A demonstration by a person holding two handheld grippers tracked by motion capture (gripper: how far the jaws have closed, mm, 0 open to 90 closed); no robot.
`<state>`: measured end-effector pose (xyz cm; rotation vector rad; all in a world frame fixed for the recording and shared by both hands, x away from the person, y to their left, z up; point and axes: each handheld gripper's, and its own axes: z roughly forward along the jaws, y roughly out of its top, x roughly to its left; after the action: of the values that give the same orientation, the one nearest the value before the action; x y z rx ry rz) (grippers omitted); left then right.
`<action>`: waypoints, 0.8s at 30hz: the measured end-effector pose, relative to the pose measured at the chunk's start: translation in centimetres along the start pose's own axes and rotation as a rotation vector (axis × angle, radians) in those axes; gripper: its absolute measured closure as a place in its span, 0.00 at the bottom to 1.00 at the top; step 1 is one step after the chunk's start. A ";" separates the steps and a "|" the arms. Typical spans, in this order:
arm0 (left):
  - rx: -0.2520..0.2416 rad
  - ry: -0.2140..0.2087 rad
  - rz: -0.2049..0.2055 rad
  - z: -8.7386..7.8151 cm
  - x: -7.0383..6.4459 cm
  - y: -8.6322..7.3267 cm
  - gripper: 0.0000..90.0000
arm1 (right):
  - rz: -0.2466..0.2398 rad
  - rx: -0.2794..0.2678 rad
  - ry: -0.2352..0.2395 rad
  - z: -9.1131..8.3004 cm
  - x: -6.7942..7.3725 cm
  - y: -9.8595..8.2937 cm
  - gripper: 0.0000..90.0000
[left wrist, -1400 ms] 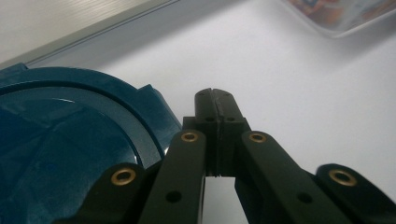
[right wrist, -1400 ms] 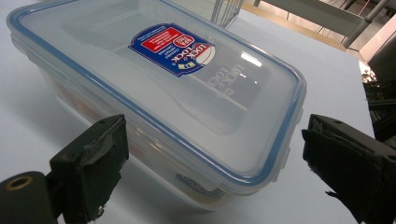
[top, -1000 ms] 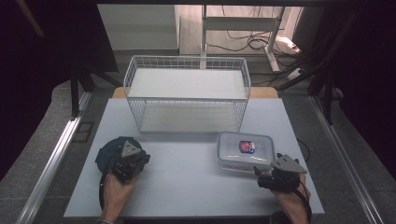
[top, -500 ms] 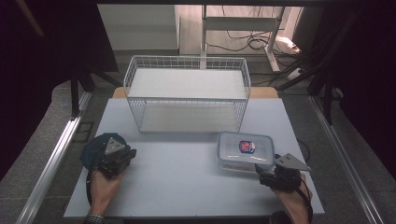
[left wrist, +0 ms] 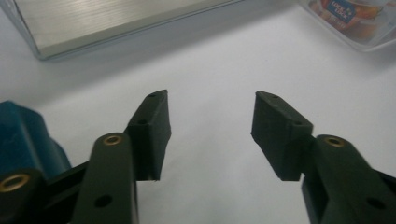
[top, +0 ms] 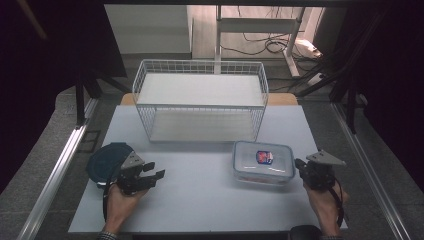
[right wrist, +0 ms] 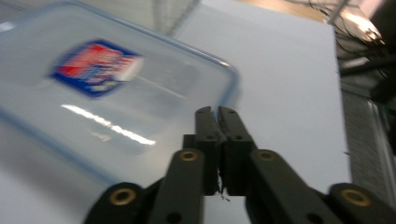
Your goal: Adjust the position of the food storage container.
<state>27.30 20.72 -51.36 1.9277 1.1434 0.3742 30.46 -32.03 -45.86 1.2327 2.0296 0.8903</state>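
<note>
Has just swung the left gripper (top: 154,171) off the dark blue round thing (top: 105,159) at the lower left of the high view and turned it to point toward the middle of the table (top: 200,205). Keeps its jaws wide apart, holding nothing, with bare white table between them in the left gripper view (left wrist: 210,126). Leaves the blue thing (left wrist: 23,135) just behind and beside that gripper, at the left edge of that view. Has also slid the right gripper (top: 298,162) a little up and out, from the near corner of the clear box (top: 262,161) to its right side. Holds those jaws pressed tight together, pinching nothing, with the tips (right wrist: 215,112) right at the rim of the box. Cannot tell if touching or only very close. Probably means no grab made yet: more like lining up beside the box, maybe to nudge it or to work at the lid. Finds the box lying flat in the lower right part of the high view, in front of the white wire basket (top: 200,106) and apart from it. Looks see-through, with rounded corners, a bluish rim and a shut lid bearing a red and blue sticker (top: 264,157). Looks blurry and big in the right gripper view (right wrist: 116,84), shiny on top. Shows something reddish inside, too unclear to name.
</note>
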 end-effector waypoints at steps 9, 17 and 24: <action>0.005 -0.013 0.002 0.7 -0.4 0.0 0.50 | 0.110 0.105 -0.002 4.1 -3.4 0.8 1.00; -0.021 -0.032 -0.017 1.1 -0.4 0.0 0.60 | 0.102 0.130 0.084 5.4 -2.4 1.5 1.00; -0.039 -0.051 -0.052 1.2 0.0 -0.1 0.64 | 0.053 0.127 0.146 6.1 0.6 2.2 1.00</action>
<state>27.95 20.16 -52.14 1.8597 1.1428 0.3153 36.01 -29.28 -47.83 1.3299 2.2073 0.9118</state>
